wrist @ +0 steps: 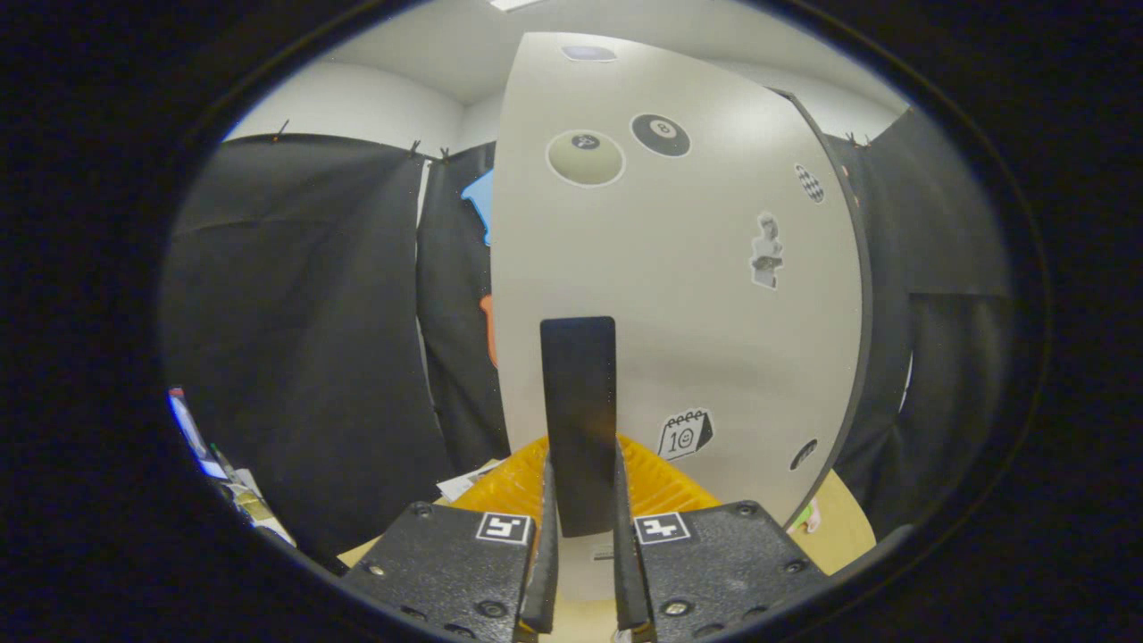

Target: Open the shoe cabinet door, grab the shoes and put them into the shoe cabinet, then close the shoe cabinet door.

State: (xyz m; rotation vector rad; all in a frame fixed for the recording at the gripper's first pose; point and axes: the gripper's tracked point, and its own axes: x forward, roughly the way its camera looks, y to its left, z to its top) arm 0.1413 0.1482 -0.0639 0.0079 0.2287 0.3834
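Observation:
The shoe cabinet door [679,268] stands just ahead of me, a pale panel with several stickers on it. A black upright handle [579,402] is fixed to its lower part. My gripper [582,522] is shut on that handle, with a finger pressing on each side of its lower end. The door's left edge stands free against the booth's black cloth. Along its right edge runs a dark strip of the cabinet [864,295]. I cannot tell how far the door is swung.
A yellow ribbed surface [665,482] shows low down on both sides of the handle; what it is I cannot tell. A light wooden surface [844,527] lies right of the door's foot. Papers [464,484] and small clutter [234,493] lie to the left.

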